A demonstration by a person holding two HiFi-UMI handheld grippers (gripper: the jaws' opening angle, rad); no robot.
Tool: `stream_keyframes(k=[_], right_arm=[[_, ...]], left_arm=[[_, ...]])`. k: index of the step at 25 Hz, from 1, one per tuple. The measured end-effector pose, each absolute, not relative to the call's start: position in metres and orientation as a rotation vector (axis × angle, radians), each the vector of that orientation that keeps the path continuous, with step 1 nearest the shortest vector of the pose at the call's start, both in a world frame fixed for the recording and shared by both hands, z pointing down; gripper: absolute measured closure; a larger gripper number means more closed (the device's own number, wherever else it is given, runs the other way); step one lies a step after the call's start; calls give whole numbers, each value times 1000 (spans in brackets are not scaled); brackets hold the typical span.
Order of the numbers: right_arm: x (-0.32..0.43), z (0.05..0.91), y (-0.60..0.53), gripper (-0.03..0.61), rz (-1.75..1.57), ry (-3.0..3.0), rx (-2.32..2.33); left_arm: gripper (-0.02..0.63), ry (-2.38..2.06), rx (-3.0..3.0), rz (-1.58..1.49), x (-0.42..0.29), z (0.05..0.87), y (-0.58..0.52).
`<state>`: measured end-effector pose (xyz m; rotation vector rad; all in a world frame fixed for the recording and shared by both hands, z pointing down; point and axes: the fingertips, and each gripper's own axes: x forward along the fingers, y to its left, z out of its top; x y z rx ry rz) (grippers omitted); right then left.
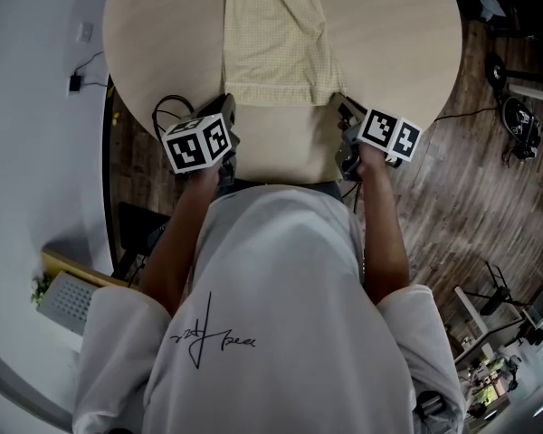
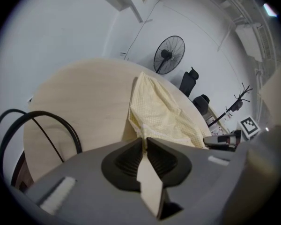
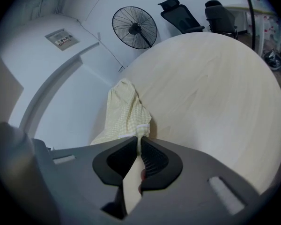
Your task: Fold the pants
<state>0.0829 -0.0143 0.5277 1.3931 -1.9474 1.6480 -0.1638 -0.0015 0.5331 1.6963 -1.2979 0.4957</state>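
Pale yellow checked pants [image 1: 270,43] lie lengthwise down the middle of the round light-wood table [image 1: 154,34], their near hem toward me. My left gripper [image 1: 228,108] is shut on the hem's left corner, and in the left gripper view the cloth [image 2: 159,111] runs straight into the closed jaws of that gripper [image 2: 144,142]. My right gripper [image 1: 339,107] is shut on the hem's right corner. The right gripper view shows the white-edged fabric [image 3: 124,116] pinched in that gripper [image 3: 138,142]. Both corners are lifted slightly off the tabletop.
A black cable loop [image 1: 167,111] hangs at the table's near-left edge. A standing fan [image 2: 168,54] and office chairs [image 2: 189,81] stand beyond the far side. Stands and gear [image 1: 520,120] sit on the wood floor to the right.
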Motion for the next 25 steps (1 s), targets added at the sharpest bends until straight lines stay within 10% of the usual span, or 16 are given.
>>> stream_keyframes(k=[25], right_arm=[[79,452,-55,552,1800,-2144,1260]], left_arm=[[525,-1299,1775,282,-171,469,-45]])
